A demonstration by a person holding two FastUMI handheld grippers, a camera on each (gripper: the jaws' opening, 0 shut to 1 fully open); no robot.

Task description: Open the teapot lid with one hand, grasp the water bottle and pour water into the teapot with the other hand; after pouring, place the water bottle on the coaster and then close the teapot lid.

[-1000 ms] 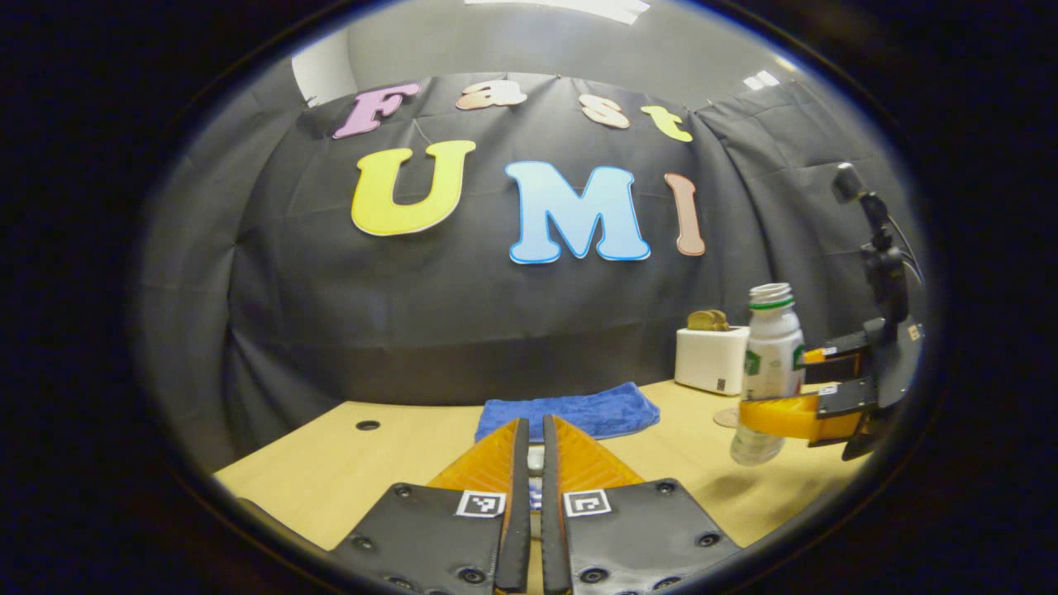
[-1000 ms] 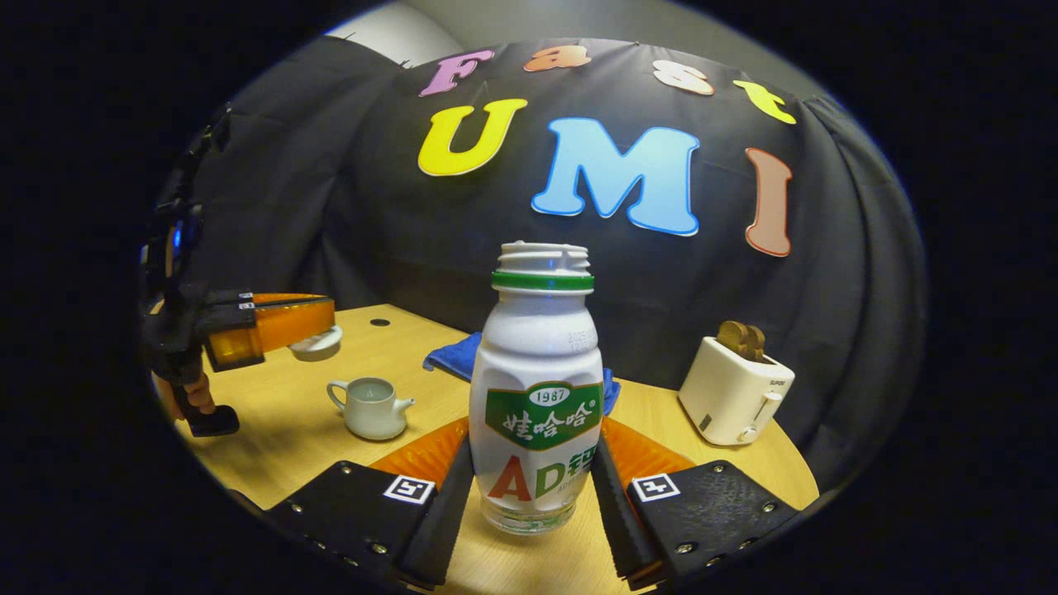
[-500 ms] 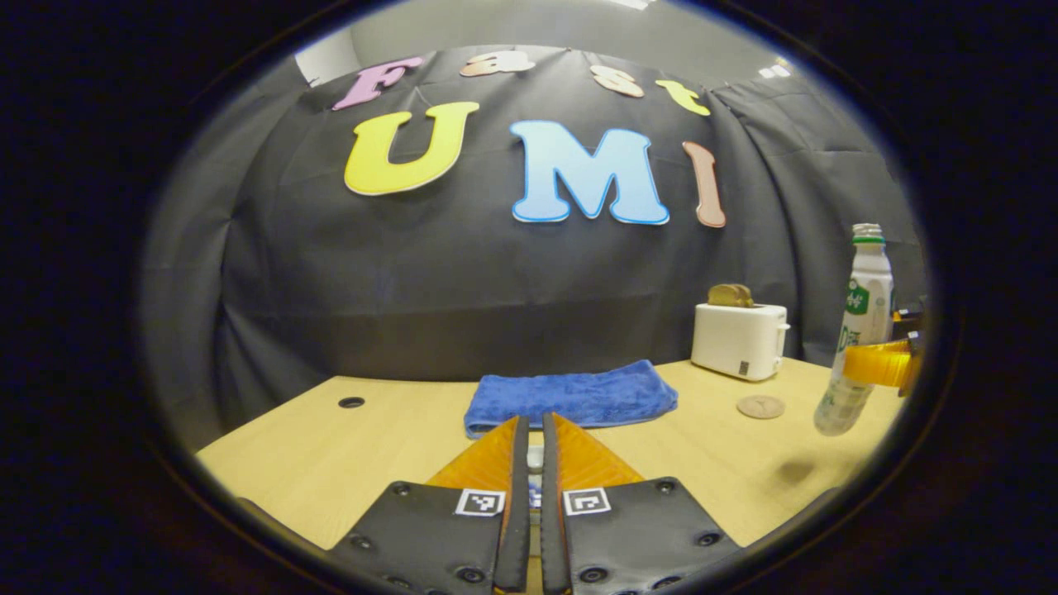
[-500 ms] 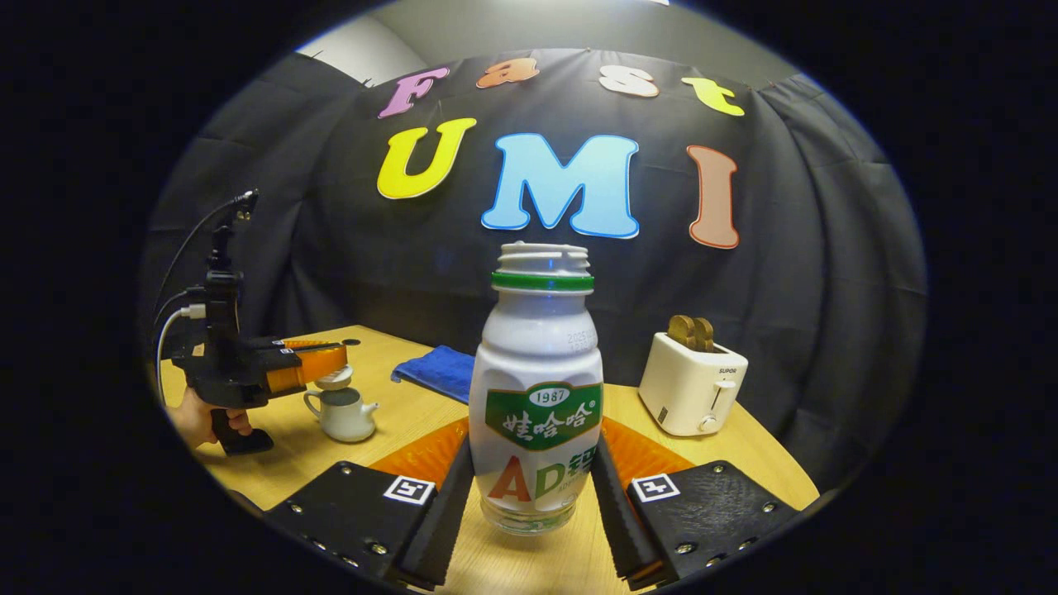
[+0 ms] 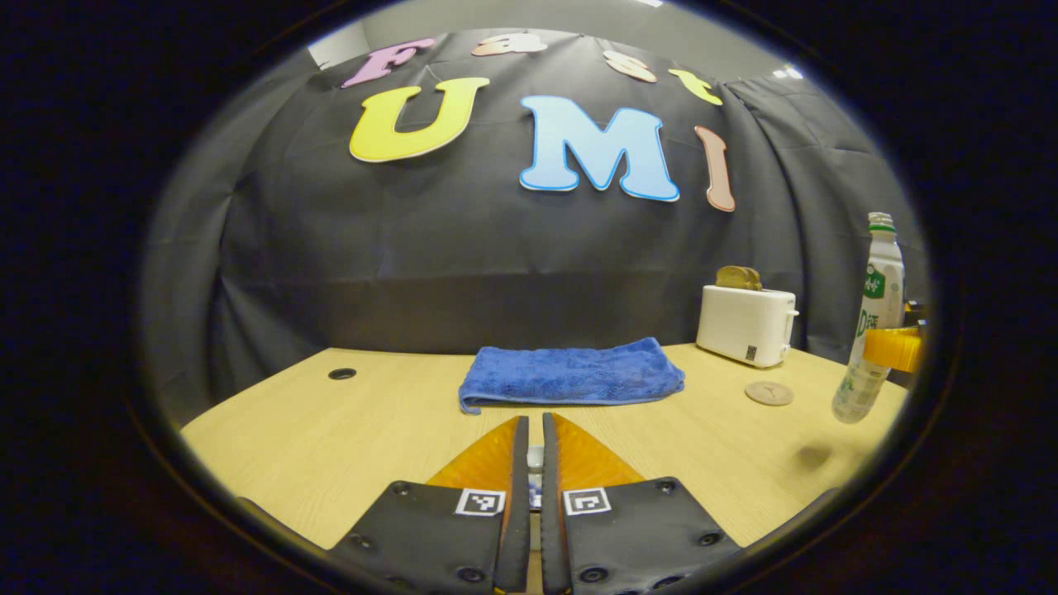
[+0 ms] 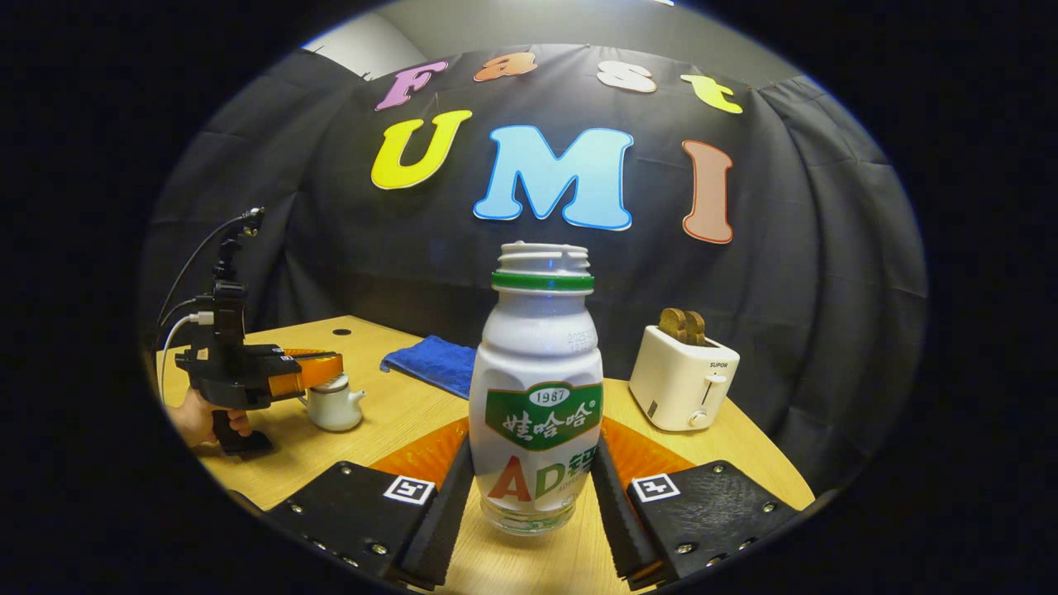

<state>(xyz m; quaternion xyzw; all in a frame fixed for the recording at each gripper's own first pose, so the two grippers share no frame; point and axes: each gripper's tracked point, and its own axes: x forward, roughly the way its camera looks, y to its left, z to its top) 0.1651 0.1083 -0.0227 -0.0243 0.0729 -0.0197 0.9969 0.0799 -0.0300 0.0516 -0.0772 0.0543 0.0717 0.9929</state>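
Carrying the upright bottle (image 6: 537, 388) away from the teapot (image 6: 334, 405), the right gripper (image 6: 533, 496) pinches it in its jaws above the desk (image 5: 347, 430), while the left gripper (image 5: 529, 463), jaws pressed on the lid, has lowered it onto the pot, coaster (image 5: 769, 393) next.

On the table (image 5: 331, 446) a towel (image 5: 570, 376) is lying at the back by the wall. To its right a toaster (image 5: 746, 324) is standing, with a coaster (image 5: 769, 393) lying just in front of it. Right of the coaster, the bottle (image 6: 537, 388) is hanging upright above the table. Far to the left the teapot (image 6: 335, 403) is sitting, well apart from the toaster.
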